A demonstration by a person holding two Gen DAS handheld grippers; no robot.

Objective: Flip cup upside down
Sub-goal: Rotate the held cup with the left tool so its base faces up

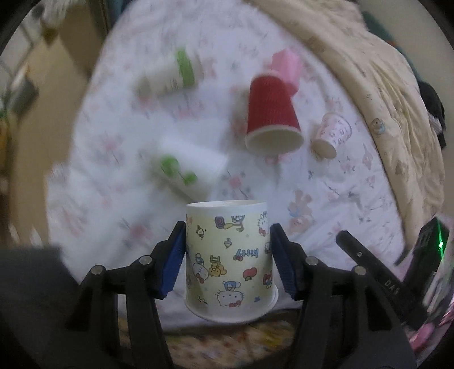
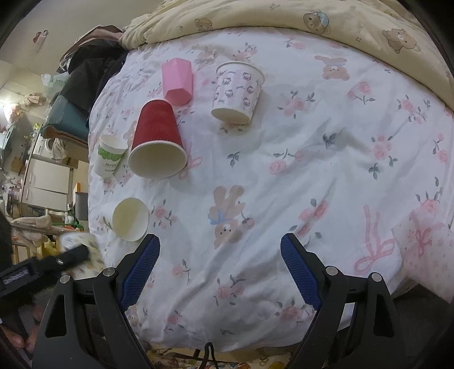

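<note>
My left gripper (image 1: 227, 255) is shut on a pale yellow cartoon-print paper cup (image 1: 228, 261). Its blue pads (image 1: 173, 264) press both sides. The cup's print reads upside down, its rolled rim is toward the camera and its base points away over the bed. The view is motion-blurred. My right gripper (image 2: 220, 266) is open and empty above the floral bedsheet (image 2: 283, 159). In the right wrist view, the left gripper (image 2: 51, 264) shows blurred at the left edge with part of the cup.
On the bed lie a red ribbed cup (image 2: 157, 142) on its side, a pink faceted cup (image 2: 177, 81), a pink-print cup (image 2: 237, 90), a green-and-white cup (image 2: 109, 156) and a plain white cup (image 2: 130, 218). A beige bear-print quilt (image 2: 283, 14) lies behind. Furniture stands left.
</note>
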